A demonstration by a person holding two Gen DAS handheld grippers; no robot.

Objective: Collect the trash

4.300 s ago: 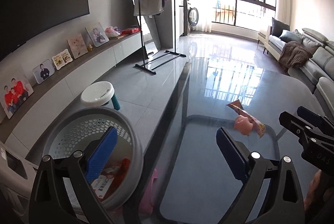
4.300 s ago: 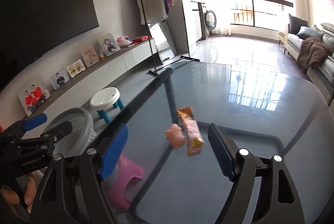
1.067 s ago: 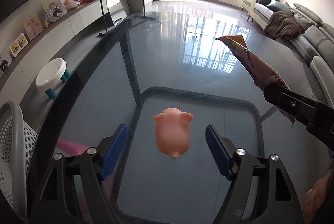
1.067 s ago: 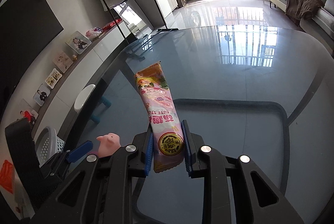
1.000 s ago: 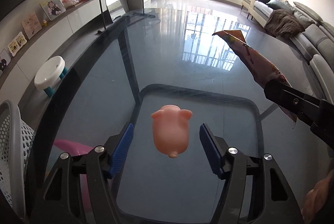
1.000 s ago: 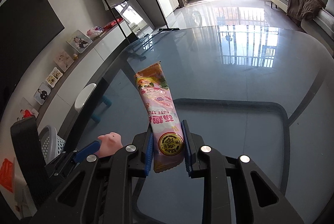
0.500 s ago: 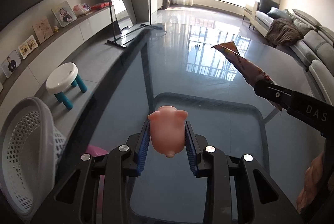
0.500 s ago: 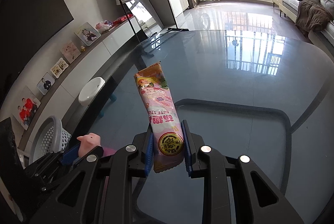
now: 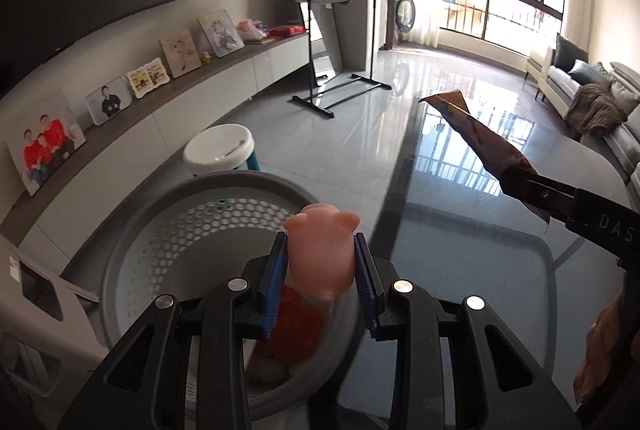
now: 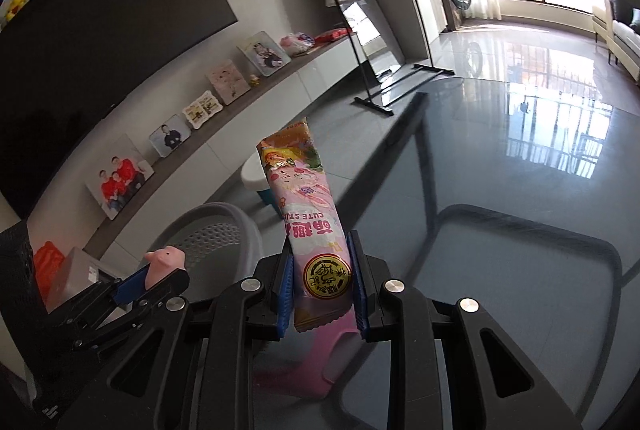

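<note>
A dark glass table fills the right side of both views, its glossy top reflecting the window bars. Along the left wall runs a long low shelf carrying framed photos, with a large dark screen mounted above it. A clothes rack stands further back on the tiled floor.

Beside the table's left edge sits a round grey perforated basket, open at the top; red and pale items show at its bottom, partly hidden. Just behind it is a small white stool with teal legs. A pink stool shows through the glass in the right wrist view.

The left gripper has its blue-padded fingers pressed against both sides of a pink pig toy, held in the air directly above the basket opening, snout end pointing away from the camera. The right gripper has its fingers clamped on the lower end of a long pink snack wrapper, which stands nearly upright, tilted slightly left, over the table edge. From the left wrist view the wrapper sticks out from the right gripper over the table, well apart from the basket.
</note>
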